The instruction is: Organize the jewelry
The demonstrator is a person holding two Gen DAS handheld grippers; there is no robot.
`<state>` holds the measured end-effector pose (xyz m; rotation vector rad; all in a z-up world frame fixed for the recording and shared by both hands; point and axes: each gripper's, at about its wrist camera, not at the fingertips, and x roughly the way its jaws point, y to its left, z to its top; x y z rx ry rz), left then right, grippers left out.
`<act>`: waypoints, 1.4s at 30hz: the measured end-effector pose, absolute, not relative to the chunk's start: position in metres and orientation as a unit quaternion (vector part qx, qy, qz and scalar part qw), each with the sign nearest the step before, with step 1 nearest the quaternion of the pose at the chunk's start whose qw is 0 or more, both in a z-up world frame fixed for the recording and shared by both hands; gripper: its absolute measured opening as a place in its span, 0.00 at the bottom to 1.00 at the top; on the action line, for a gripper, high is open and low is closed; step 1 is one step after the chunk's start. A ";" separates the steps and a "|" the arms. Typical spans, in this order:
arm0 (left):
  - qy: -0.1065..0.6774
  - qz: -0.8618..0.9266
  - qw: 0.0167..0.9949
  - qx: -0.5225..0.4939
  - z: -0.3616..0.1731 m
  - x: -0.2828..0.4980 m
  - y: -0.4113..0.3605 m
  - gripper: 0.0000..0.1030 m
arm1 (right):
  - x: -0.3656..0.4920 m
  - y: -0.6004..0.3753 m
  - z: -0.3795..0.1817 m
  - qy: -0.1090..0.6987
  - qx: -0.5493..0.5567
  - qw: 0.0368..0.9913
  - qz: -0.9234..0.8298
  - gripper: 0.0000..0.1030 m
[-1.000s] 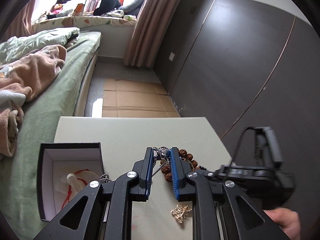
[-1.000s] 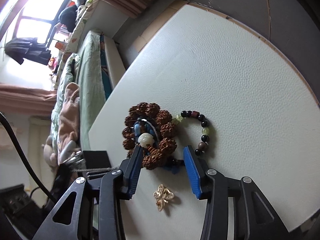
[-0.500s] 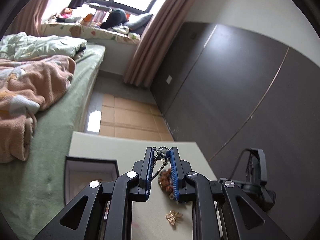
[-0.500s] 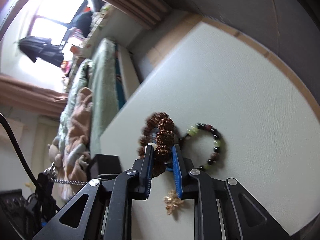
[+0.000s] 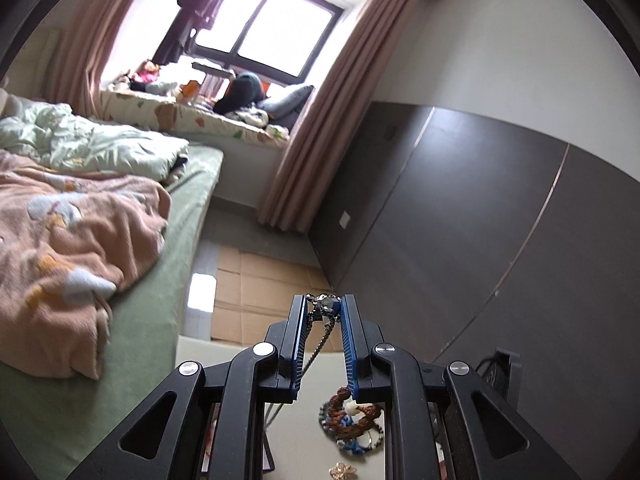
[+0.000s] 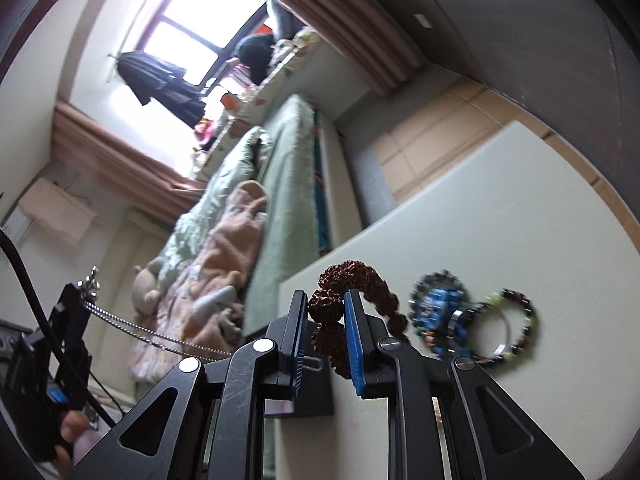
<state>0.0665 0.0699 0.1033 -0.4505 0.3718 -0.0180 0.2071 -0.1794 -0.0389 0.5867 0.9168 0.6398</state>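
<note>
My left gripper (image 5: 324, 306) is shut on the clasp end of a silver chain necklace (image 5: 320, 340) and holds it high above the white table (image 5: 292, 432); the chain hangs down between the fingers. From the right wrist view the chain (image 6: 140, 330) stretches from the left gripper (image 6: 86, 286) toward me. My right gripper (image 6: 326, 308) is shut on a brown seed-bead bracelet (image 6: 360, 280), lifted off the table (image 6: 520, 220). A blue bead bracelet (image 6: 438, 308) and a dark beaded bracelet (image 6: 516, 324) lie on the table to the right. A gold brooch (image 5: 342, 470) lies below.
A black jewelry box (image 6: 304, 400) sits on the table behind the right gripper's fingers. A bed with pink and green blankets (image 5: 72, 240) stands left of the table. A dark wall panel (image 5: 460, 220) runs along the right side.
Both grippers have risen. The left one lifted the chain well above the table. The right one closed on the brown bracelet and raised it off the other bracelets.
</note>
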 end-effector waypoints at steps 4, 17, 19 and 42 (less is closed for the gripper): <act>0.164 0.001 0.958 -0.235 0.108 0.058 0.084 0.17 | 0.203 -0.174 -0.035 0.415 0.284 0.803 0.320 0.19; 0.153 0.021 0.947 -0.281 0.101 0.043 0.120 0.17 | 0.187 -0.153 -0.034 0.405 0.273 0.803 0.342 0.19; 0.148 0.023 0.947 -0.283 0.103 0.039 0.125 0.17 | 0.184 -0.149 -0.035 0.405 0.271 0.802 0.345 0.19; 0.331 0.037 0.882 -0.333 -0.001 0.085 0.132 0.61 | 0.174 -0.114 -0.029 0.391 0.269 0.788 0.393 0.19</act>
